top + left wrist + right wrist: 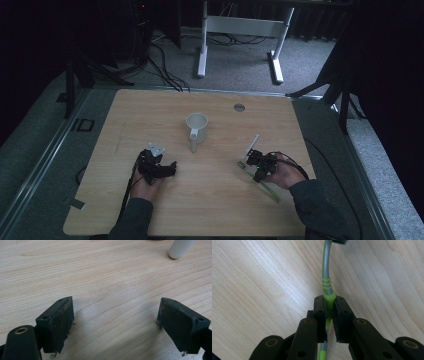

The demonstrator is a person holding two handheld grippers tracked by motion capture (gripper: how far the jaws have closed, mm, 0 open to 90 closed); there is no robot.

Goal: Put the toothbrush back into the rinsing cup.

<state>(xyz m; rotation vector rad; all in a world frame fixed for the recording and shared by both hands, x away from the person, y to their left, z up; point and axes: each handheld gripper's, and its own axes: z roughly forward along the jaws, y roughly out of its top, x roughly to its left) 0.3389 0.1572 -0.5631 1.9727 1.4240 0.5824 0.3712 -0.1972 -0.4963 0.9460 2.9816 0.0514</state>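
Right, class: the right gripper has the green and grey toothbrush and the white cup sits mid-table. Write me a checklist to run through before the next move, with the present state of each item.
1. Right gripper shut on the toothbrush: ok, both fingers press on its green grip section.
2. Toothbrush centred between the pads: ok in the right gripper view.
3. Brush head condition: cannot tell, it is blurred at the frame's top edge.
4. Cup upright, mouth open: ok, with its handle towards the person.
5. Path from toothbrush to cup free: ok, bare table between them.
6. Left gripper out of the way: ok, open, holding nothing, low over the table left of the cup.
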